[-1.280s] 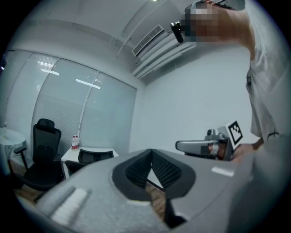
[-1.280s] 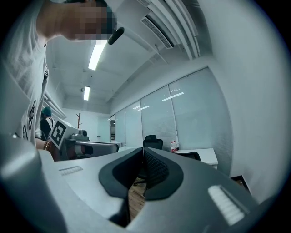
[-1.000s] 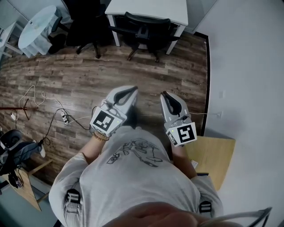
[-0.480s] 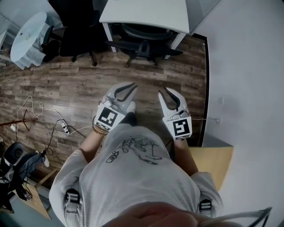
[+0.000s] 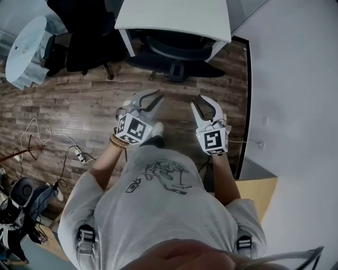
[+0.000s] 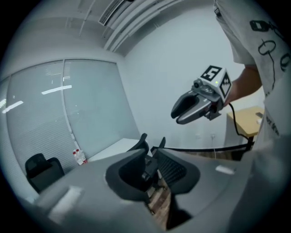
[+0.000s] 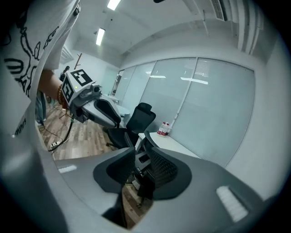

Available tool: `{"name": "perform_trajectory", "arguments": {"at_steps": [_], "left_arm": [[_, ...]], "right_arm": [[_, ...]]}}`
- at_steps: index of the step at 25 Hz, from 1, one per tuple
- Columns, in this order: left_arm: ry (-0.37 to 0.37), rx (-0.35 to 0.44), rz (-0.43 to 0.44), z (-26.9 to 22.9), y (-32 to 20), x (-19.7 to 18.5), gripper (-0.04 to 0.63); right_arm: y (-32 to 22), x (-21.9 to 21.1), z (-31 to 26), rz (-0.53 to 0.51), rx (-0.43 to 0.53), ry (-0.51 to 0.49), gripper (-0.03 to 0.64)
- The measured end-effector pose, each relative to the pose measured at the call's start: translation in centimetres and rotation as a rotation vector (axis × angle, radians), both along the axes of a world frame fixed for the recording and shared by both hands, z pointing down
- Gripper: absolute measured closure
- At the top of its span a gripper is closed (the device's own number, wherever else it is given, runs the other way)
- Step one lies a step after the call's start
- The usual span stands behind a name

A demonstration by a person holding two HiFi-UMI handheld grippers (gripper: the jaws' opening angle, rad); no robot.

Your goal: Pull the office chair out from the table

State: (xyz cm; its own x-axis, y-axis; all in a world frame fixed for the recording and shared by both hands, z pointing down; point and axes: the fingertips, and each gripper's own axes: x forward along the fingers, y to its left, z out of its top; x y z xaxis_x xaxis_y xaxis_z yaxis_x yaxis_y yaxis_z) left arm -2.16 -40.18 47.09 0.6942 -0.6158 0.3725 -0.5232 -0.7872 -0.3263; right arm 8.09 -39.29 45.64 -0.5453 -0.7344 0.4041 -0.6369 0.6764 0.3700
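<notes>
**A:** What occupies the upper left of the head view?
**B:** A round white table (image 5: pixel 24 50) with a black chair (image 5: pixel 84 42) just beside it, both on the wood-plank floor (image 5: pixel 79 100).
**A:** And lower down?
**B:** At left, white cables (image 5: pixel 37 126) and a power strip (image 5: pixel 78 154). At right, a pale wooden desktop (image 5: pixel 259 192) against the white wall (image 5: pixel 296 105). Two small bottles (image 7: pixel 162 129) stand before a glass partition (image 7: pixel 204 109).

Office chair (image 5: pixel 177 52) seat hidden under table (image 5: pixel 174 18); table cut by top edge.

black office chair (image 5: pixel 177 51), white table (image 5: pixel 174 16), brown wood-grain floor (image 5: pixel 79 100), grey shirt (image 5: pixel 158 216) with black line drawing
</notes>
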Motion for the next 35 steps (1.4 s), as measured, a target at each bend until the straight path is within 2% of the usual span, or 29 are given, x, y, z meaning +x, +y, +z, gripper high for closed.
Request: {"name": "perform_trajectory", "arguments": {"at_steps": [5, 12, 18, 26, 31, 33, 35], "left_arm": [[-0.093, -0.014, 0.036, 2.8, -4.6, -0.6, 0.492], [-0.374, 0.023, 0.134, 8.7, -9.5, -0.4, 0.454], [-0.559, -0.005, 0.203, 13.7, -13.1, -0.4, 0.409], [-0.712, -0.034, 0.280, 17.6, -15.5, -0.2, 0.402], [-0.759, -0.040, 0.294, 19.0, -16.4, 0.2, 0.399], [-0.769, -0.049, 0.304, 19.5, -16.3, 0.4, 0.400], [-0.776, -0.041, 0.306, 19.9, -16.2, 0.5, 0.454]], "right_arm": [[-4.9, -0.7, 2.6, -0.031, -0.011, 0.116, 0.494], [-9.9, 0.0, 8.5, -0.102, -0.060, 0.305, 0.465], [-13.3, 0.3, 13.8, -0.179, -0.107, 0.475, 0.428], [-16.0, 0.4, 18.4, -0.249, -0.150, 0.597, 0.411], [-17.1, 0.7, 20.4, -0.275, -0.170, 0.659, 0.413], [-17.1, 1.1, 21.2, -0.276, -0.176, 0.688, 0.430], [-17.0, 1.2, 21.7, -0.274, -0.170, 0.710, 0.485]]}}
